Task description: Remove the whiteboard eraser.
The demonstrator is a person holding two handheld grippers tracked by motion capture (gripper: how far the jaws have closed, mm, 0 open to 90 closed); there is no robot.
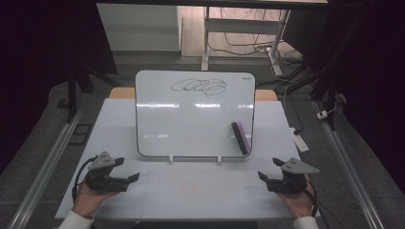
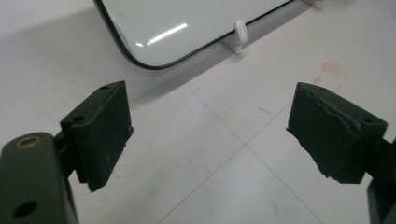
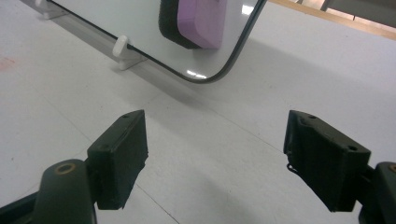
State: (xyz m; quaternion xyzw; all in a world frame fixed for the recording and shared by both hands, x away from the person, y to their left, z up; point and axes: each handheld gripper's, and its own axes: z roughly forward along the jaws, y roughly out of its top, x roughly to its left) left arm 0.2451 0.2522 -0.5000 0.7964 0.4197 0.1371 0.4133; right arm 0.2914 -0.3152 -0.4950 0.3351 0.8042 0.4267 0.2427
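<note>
Glossy whiteboard propped upright on small white clips at the middle of the matte white table, black scribble looping near its top edge.
Purple-backed, black-felted eraser stuck at the board's lower right corner. Left tongs near the table's front left corner, right tongs near the front right; both spread wide, ridged black pads holding nothing.

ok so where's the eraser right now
In the high view the eraser clings to the lower right corner of the whiteboard, just ahead of the right hand-held gripper; the right gripper view shows it above the open jaws.
</note>
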